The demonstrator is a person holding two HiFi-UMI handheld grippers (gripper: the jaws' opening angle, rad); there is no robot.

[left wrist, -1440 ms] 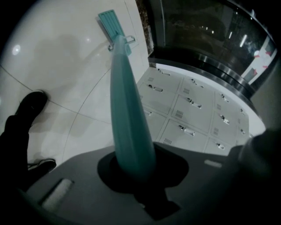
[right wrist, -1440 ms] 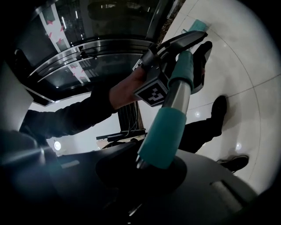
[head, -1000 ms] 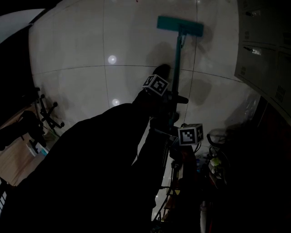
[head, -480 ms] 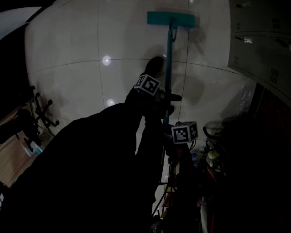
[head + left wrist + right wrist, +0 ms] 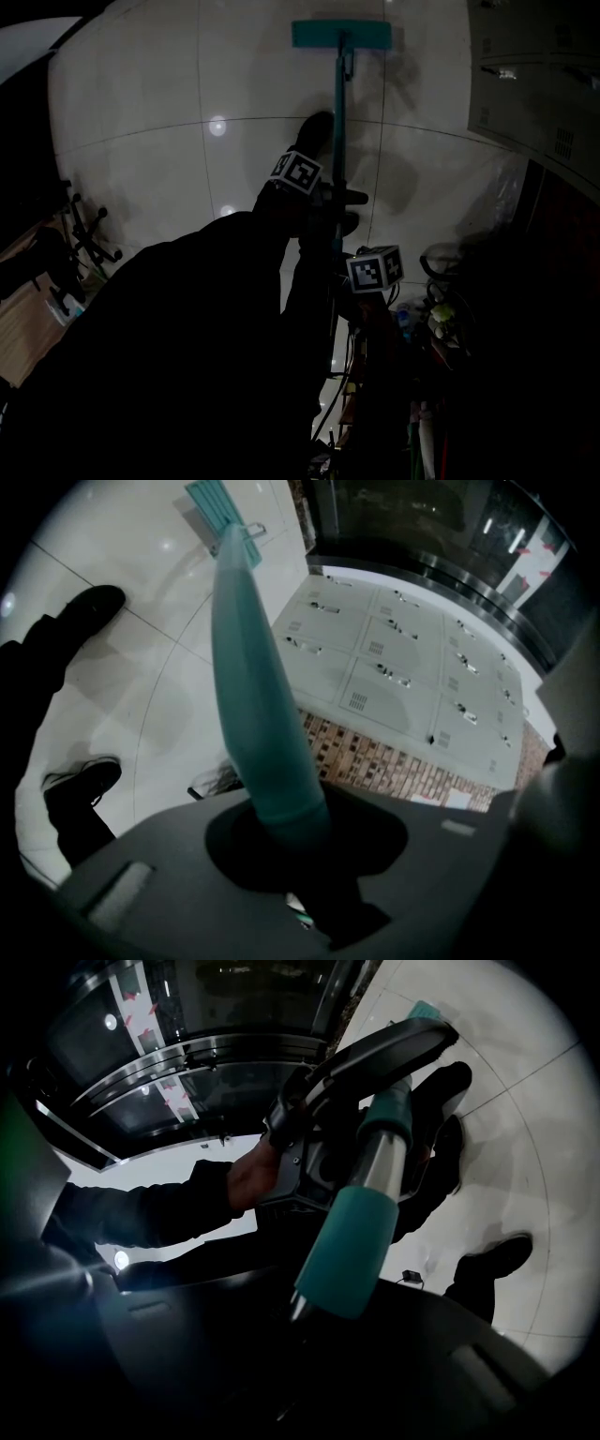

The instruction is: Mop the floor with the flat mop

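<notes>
A teal flat mop lies with its head (image 5: 341, 35) flat on the white tiled floor (image 5: 141, 94) at the top of the head view. Its handle (image 5: 338, 122) runs straight back toward me. My left gripper (image 5: 330, 199) is shut on the handle partway up; in the left gripper view the teal shaft (image 5: 248, 682) rises from between the jaws toward the mop head (image 5: 214, 502). My right gripper (image 5: 361, 300) is shut on the handle's upper end, and in the right gripper view the teal grip (image 5: 349, 1251) sits between its jaws.
Grey lockers (image 5: 534, 84) line the right side. A dark shoe (image 5: 315, 133) stands just left of the handle. An office chair base (image 5: 89, 239) sits at the left. Cluttered items (image 5: 436, 323) crowd the lower right. A brick wall strip (image 5: 394, 761) runs below the lockers.
The mop head has slid up and to the left across the tiles, away from me. Both grippers have shifted slightly left with the handle and kept their hold.
</notes>
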